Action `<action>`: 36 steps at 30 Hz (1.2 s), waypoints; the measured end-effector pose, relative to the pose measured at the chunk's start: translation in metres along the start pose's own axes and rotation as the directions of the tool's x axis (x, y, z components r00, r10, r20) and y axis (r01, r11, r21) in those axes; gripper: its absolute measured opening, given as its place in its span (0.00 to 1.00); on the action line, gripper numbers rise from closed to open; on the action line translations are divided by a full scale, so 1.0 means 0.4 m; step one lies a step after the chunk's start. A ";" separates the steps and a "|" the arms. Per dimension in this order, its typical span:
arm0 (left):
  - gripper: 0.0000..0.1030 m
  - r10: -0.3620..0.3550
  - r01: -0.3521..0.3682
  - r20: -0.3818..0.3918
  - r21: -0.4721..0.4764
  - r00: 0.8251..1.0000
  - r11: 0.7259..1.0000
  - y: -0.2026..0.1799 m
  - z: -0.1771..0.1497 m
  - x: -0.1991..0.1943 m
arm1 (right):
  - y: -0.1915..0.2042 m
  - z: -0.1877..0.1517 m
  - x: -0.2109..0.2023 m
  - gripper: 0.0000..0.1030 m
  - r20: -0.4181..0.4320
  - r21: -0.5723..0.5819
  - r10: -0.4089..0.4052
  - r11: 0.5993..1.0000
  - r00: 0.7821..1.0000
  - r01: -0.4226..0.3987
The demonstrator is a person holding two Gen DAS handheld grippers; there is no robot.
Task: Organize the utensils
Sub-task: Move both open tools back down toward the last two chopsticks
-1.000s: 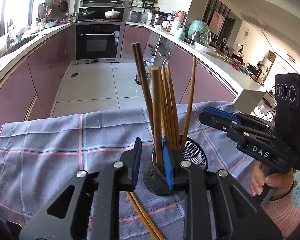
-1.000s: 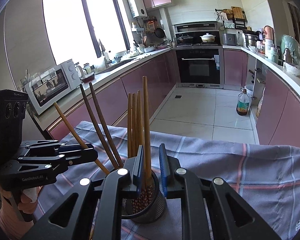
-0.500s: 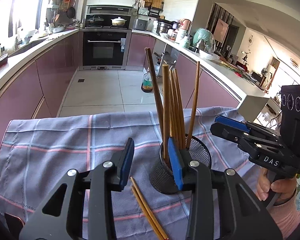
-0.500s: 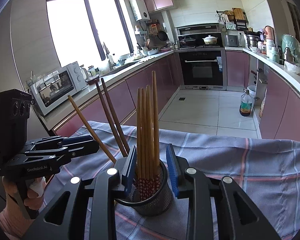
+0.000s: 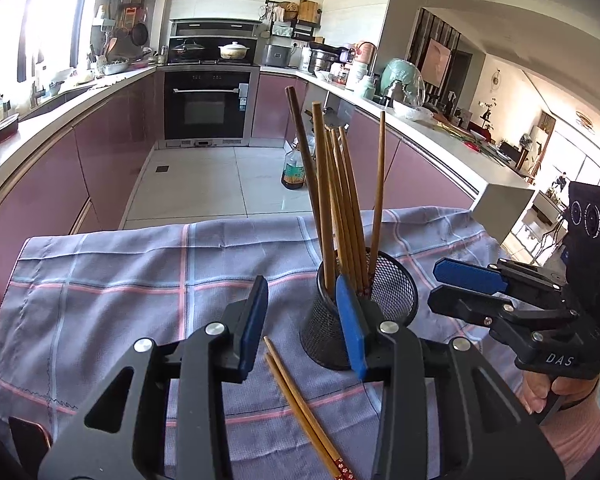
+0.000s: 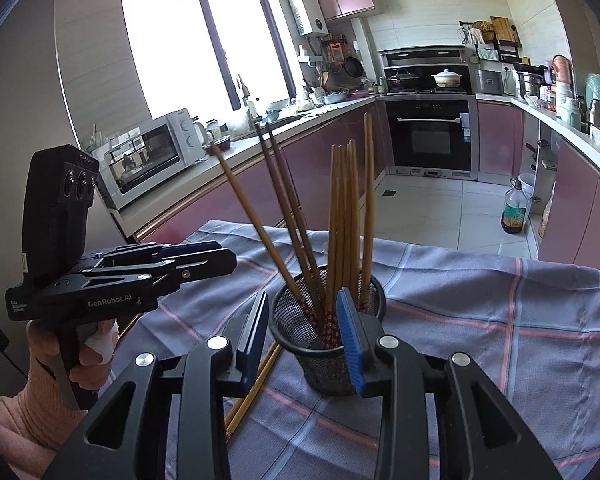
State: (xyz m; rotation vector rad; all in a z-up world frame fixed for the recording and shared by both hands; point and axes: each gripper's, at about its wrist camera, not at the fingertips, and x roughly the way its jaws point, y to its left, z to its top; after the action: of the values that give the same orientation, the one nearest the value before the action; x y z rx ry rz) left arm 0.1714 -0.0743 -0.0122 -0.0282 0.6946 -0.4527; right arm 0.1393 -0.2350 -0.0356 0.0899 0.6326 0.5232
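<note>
1. Where the checked cloth covers the table, stands upright a black mesh holder, filled with chopsticks leaning apart in a fan, patterned tips down.
2. Lying flat on the cloth just beside the holder's base: one loose pair of chopsticks, side by side, patterned ends toward the left wrist camera.
3. Left gripper: jaws spread wide, empty, hovering above the loose pair, right blue pad in front of the holder's wall; touching or not, cannot tell.
4. Right gripper: jaws likewise wide apart, gripping nothing, held at the holder's near side.
5. Behind: purple kitchen cabinets and an oven.
</note>
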 end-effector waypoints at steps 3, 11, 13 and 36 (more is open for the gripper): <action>0.34 0.017 -0.017 -0.003 0.020 1.000 1.000 -0.001 -0.036 -0.014 | 0.028 -0.034 0.009 0.32 -0.039 -0.026 0.035 0.999 0.999 -0.036; 0.35 0.062 -0.063 -0.064 -0.016 0.996 0.998 0.028 -0.149 -0.019 | 0.069 -0.143 0.095 0.32 -0.189 0.002 0.089 0.996 0.978 -0.090; 0.35 0.085 -0.087 -0.084 -0.025 0.993 0.996 0.041 -0.179 -0.015 | 0.075 -0.170 0.118 0.32 -0.223 0.026 0.101 0.995 0.970 -0.098; 0.36 0.061 -0.075 -0.154 -0.082 0.986 0.994 0.071 -0.302 -0.001 | 0.143 -0.245 0.178 0.27 -0.316 -0.010 0.042 0.999 0.948 -0.048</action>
State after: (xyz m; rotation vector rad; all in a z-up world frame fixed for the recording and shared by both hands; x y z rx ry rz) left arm 0.1071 -0.0335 -0.1103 -0.0530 0.8623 -0.3609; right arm 0.1053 -0.1577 -0.1397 0.0029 0.9407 0.5933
